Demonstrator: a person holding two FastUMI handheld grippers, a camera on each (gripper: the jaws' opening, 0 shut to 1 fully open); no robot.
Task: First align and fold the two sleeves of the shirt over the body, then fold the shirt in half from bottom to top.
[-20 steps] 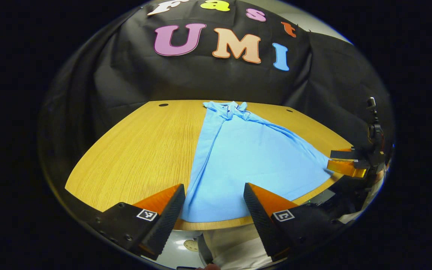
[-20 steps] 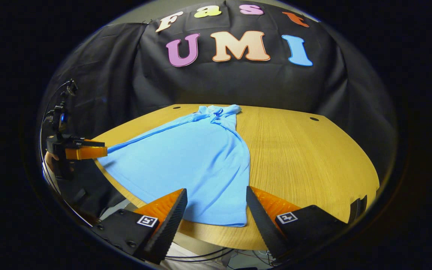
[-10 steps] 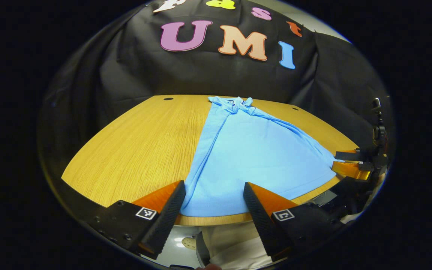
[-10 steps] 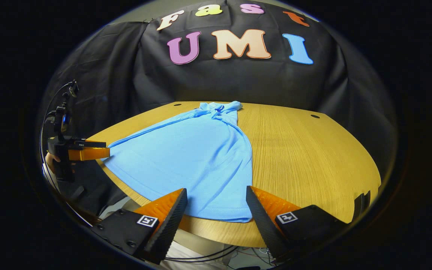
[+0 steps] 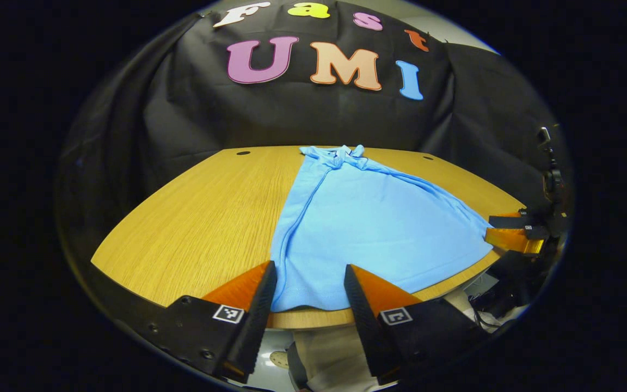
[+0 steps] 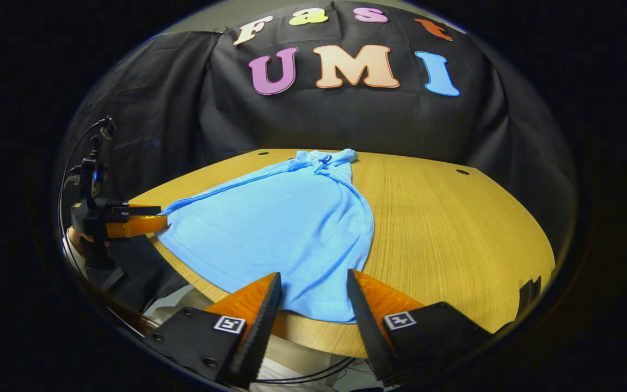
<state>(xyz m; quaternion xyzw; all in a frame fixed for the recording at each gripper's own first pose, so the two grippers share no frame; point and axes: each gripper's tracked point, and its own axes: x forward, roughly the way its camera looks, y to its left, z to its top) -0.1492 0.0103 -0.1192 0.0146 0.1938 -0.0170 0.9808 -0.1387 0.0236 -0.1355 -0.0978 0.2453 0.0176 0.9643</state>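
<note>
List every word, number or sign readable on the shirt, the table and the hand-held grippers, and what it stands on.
Shirt: no readable text.
Table: no readable text.
Left hand-held gripper: square black-and-white coded markers, no letters or numbers.
Right hand-held gripper: same kind of coded markers, no letters or numbers.
</note>
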